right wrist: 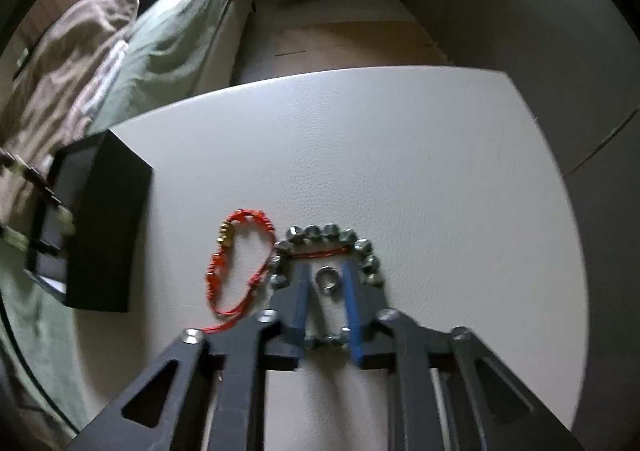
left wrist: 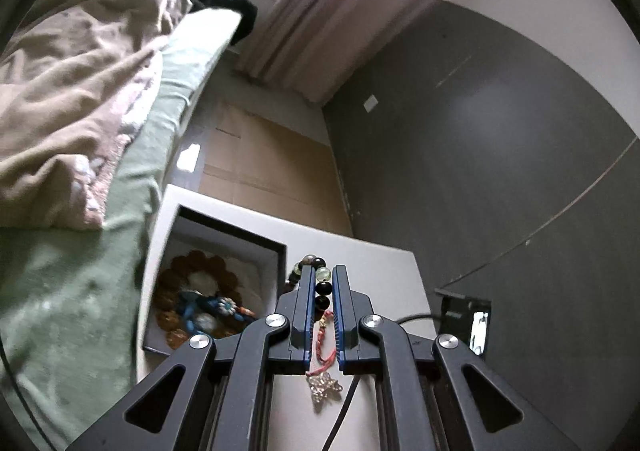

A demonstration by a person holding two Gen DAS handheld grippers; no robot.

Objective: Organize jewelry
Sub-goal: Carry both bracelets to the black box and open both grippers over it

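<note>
Left gripper (left wrist: 323,283) clamps a beaded bracelet (left wrist: 322,283) beside the jewelry box (left wrist: 224,251); right gripper (right wrist: 327,271) straddles, parted, a ring (right wrist: 327,278) on the tabletop (right wrist: 420,171).

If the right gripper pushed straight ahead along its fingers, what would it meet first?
Likely the small metal ring, lying between the open fingers of the right gripper. Just beyond it are the red cord and far arc of the silver bead bracelet; depth is uncertain.
</note>
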